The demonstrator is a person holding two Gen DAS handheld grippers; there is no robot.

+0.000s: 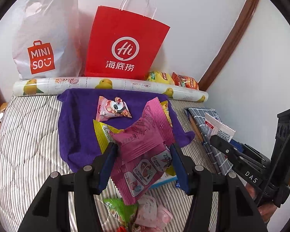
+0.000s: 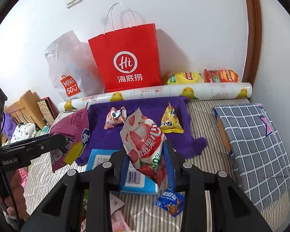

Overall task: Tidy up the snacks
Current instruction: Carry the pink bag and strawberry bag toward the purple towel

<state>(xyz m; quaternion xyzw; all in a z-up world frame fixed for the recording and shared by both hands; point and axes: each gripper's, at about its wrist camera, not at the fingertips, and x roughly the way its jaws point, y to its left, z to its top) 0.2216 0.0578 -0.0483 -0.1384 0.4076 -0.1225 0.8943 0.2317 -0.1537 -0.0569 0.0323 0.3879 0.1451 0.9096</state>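
My left gripper (image 1: 144, 150) is shut on a pink snack packet (image 1: 145, 141) and holds it above the striped bed; the packet also shows in the right wrist view (image 2: 71, 133). My right gripper (image 2: 146, 152) is shut on a white strawberry snack packet (image 2: 145, 141), held upright above a blue box (image 2: 98, 159). A purple towel (image 1: 81, 123) lies on the bed with a small pink triangular packet (image 1: 112, 109) on it. The right wrist view shows that packet (image 2: 115, 117) and a yellow triangular packet (image 2: 171, 120) on the towel (image 2: 148, 106).
A red paper bag (image 2: 125, 61) and a white Miniso bag (image 1: 42, 38) stand against the wall behind a patterned roll (image 1: 110, 84). Yellow and orange chip bags (image 2: 203, 76) lie beside them. A checked cloth bundle (image 2: 253, 141) is at right. Loose snacks (image 1: 137, 212) lie near me.
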